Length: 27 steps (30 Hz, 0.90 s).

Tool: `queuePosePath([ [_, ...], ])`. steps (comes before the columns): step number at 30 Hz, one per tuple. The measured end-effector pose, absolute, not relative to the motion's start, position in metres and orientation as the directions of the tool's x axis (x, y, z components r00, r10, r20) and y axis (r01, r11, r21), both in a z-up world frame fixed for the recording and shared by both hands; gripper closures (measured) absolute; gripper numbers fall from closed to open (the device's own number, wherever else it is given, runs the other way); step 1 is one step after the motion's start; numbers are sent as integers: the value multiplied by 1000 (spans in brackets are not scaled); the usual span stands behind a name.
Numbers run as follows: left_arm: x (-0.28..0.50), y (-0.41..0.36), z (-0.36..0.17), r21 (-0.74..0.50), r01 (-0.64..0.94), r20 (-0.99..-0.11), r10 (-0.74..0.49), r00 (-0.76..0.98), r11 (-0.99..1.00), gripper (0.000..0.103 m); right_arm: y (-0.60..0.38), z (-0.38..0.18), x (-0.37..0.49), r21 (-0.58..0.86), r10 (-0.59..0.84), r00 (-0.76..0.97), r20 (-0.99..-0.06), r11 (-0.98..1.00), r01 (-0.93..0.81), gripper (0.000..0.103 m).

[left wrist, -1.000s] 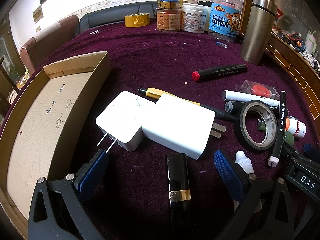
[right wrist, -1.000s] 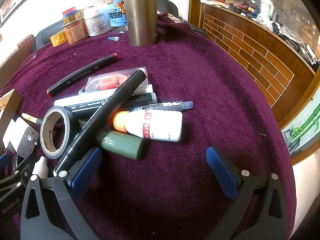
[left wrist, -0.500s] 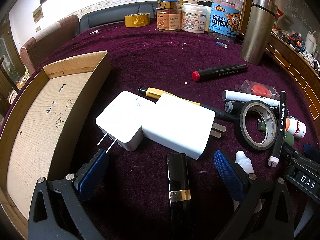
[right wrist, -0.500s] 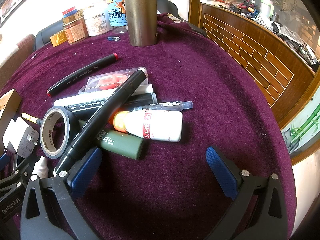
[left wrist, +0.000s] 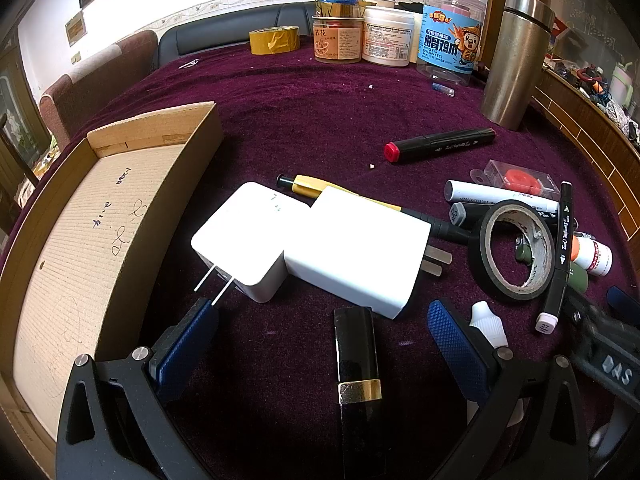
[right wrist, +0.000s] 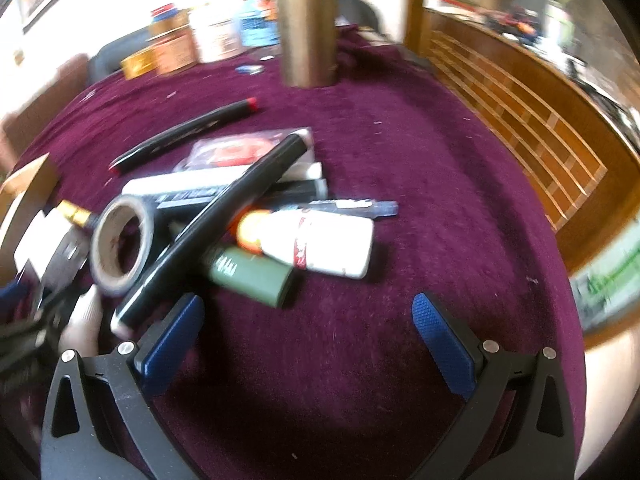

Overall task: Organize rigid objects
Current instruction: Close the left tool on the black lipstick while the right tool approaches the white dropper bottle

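My left gripper (left wrist: 320,332) is open above the purple cloth. A black lipstick tube with a gold band (left wrist: 356,368) lies between its fingers. Two white chargers (left wrist: 248,240) (left wrist: 356,250) lie just ahead, and an empty cardboard box (left wrist: 92,240) stands to the left. My right gripper (right wrist: 308,328) is open and empty, just short of a pile: a green tube (right wrist: 248,276), a white bottle with an orange cap (right wrist: 316,244), a black marker (right wrist: 224,224), a black tape roll (right wrist: 120,244) and more markers. The right view is blurred.
A steel flask (left wrist: 516,60) stands at the back right, with jars (left wrist: 388,36) and a yellow tape roll (left wrist: 274,40) along the far edge. A red-capped marker (left wrist: 440,144) lies alone. A wooden ledge (right wrist: 540,120) runs along the right.
The left gripper has not moved. The right gripper is moving: its view is now blurred and the pile has shifted slightly right and down in it.
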<state>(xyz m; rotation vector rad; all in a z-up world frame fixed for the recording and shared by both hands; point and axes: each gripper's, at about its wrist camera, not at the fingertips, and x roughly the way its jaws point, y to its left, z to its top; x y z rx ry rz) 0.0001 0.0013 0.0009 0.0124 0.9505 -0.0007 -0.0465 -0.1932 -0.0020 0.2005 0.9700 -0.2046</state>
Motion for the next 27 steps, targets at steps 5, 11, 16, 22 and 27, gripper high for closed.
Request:
queuePosePath([
  [5,0,1,1,10,12,-815,1,579,1000,1,-213,0,-64,242,64,597,-800,944,223,0],
  [11,2,8,6,-9,149,-891,-76,448,989,1,-210,2,-62,241,99,551,-829,951,191,0],
  [16,-17,5,5,22,169,-873,-64,484,985,1,-193,-3,-60,109,-3,525,-851,977,182,0],
  [22,-24,0,6,58,163,-861,-33,508,985,1,-190,1,-64,49,-69,482,-874,972,229,1],
  [27,-28,2,6,52,156,-858,-36,513,986,1,-213,58,-94,158,-144,710,-689,927,341,5],
])
